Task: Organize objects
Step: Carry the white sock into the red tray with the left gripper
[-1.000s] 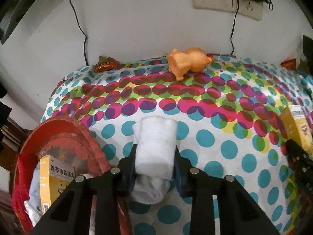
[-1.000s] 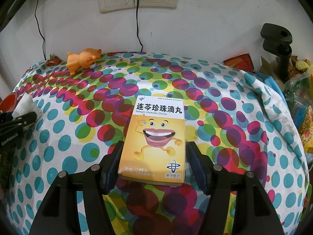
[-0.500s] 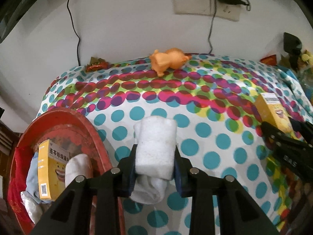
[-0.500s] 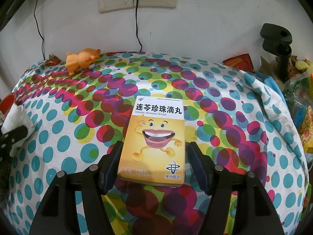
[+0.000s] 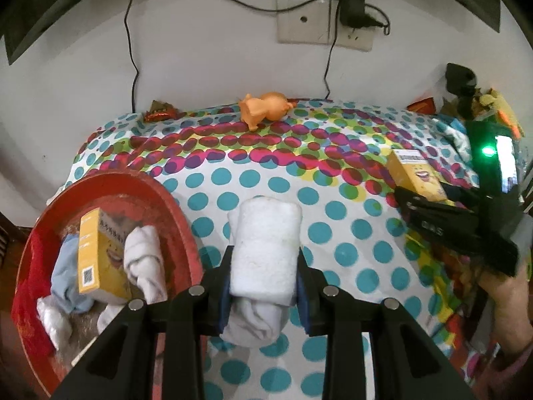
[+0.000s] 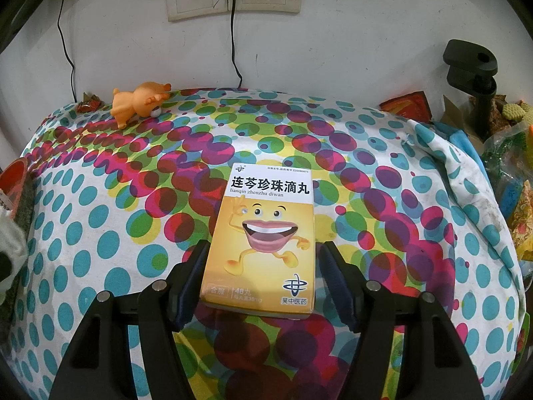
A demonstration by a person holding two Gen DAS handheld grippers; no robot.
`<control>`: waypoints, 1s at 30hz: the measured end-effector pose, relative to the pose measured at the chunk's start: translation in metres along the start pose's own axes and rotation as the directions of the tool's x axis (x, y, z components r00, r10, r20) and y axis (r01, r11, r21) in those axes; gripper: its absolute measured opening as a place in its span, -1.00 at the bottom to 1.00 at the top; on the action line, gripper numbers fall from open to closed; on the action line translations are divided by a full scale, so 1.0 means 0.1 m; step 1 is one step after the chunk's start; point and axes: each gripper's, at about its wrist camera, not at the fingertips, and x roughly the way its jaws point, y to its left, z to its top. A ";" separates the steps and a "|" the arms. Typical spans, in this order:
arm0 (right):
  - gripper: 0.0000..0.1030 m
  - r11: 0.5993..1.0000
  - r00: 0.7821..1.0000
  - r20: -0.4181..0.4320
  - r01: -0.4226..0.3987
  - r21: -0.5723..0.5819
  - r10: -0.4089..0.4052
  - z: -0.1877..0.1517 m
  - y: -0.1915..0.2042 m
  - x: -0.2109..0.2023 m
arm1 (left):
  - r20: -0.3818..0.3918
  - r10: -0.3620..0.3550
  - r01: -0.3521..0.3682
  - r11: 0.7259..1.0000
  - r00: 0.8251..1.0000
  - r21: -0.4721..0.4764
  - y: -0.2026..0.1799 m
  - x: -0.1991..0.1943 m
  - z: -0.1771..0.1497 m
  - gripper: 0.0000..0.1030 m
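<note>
My left gripper (image 5: 265,276) is shut on a rolled white towel (image 5: 265,250) and holds it above the dotted tablecloth, just right of the red basin (image 5: 180,213). The basin holds a yellow medicine box (image 5: 96,256), a white cloth roll (image 5: 145,260) and other cloths. My right gripper (image 6: 263,280) is open around a second yellow medicine box (image 6: 266,236) that lies flat on the cloth; its left jaw is close to the box and its right jaw stands apart. That box also shows in the left wrist view (image 5: 416,175).
An orange toy animal (image 5: 263,108) lies at the table's back edge by the wall, with a candy wrapper (image 5: 160,113) to its left. Wall sockets and cables hang above. A black clamp stand (image 6: 473,83) and cluttered bags stand at the right.
My left gripper has drawn back and left with the towel, so more of the red basin and its contents show. The right gripper has hardly moved around the box.
</note>
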 end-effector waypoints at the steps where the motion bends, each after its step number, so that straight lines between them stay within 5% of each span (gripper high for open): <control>1: 0.24 1.000 1.000 0.000 0.000 0.000 0.000 0.00 0.00 0.00 | 0.003 -0.004 0.004 1.000 1.000 -0.003 0.01 -0.04 -0.02 -0.39; 13: 0.25 1.000 1.000 0.000 0.000 0.001 0.000 0.00 0.00 0.00 | 0.059 0.072 -0.068 0.995 0.996 -0.068 0.31 -0.64 -0.50 -0.39; 30: 0.27 1.000 1.000 0.000 0.000 0.001 0.000 0.00 0.00 0.00 | 0.043 0.170 -0.158 0.967 0.985 -0.200 1.08 -0.88 -0.89 -0.38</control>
